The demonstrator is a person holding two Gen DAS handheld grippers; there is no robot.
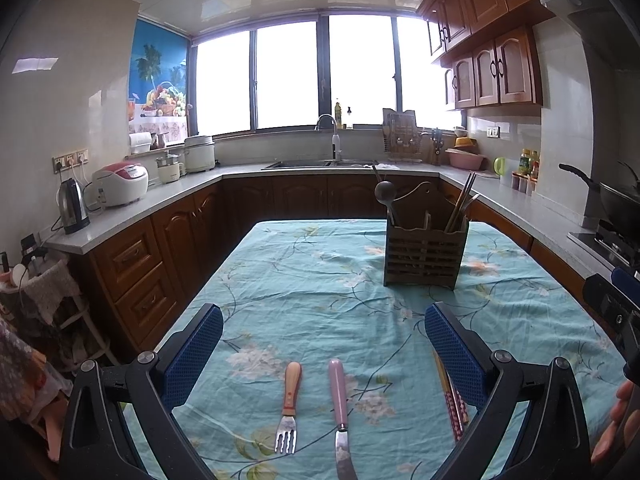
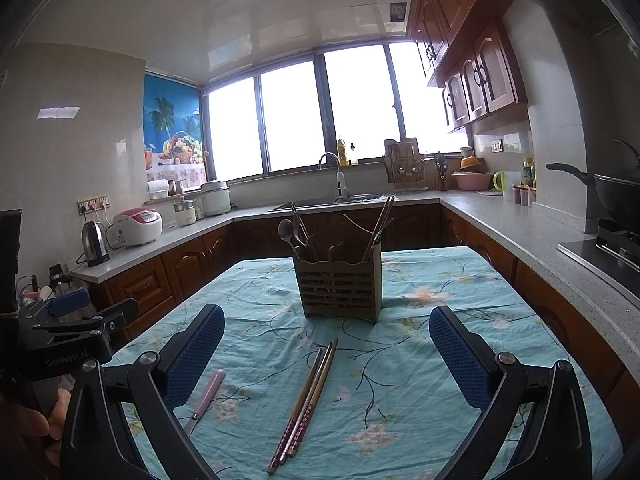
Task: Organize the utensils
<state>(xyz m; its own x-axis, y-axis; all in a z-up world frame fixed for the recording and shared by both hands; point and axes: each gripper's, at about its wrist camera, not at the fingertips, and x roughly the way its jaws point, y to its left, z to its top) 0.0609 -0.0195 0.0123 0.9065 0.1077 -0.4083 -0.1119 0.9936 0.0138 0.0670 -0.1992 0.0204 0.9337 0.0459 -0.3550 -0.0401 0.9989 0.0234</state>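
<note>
A brown slatted utensil holder (image 1: 425, 251) stands on the table with a ladle and chopsticks in it; it also shows in the right wrist view (image 2: 339, 289). A fork with a wooden handle (image 1: 289, 408) and a pink-handled knife (image 1: 340, 408) lie between the fingers of my open, empty left gripper (image 1: 324, 344). A pair of chopsticks (image 2: 306, 394) lies between the fingers of my open, empty right gripper (image 2: 326, 344); it shows partly behind the right finger in the left wrist view (image 1: 452, 400). The knife (image 2: 208, 394) lies by the right gripper's left finger.
The table wears a teal floral cloth (image 1: 320, 280). Kitchen counters run around it, with a kettle (image 1: 73, 207), a rice cooker (image 1: 120, 184), a sink (image 1: 320, 164) and a wok on the stove (image 2: 616, 200). The other gripper shows at the frame edges (image 1: 616, 312) (image 2: 72, 332).
</note>
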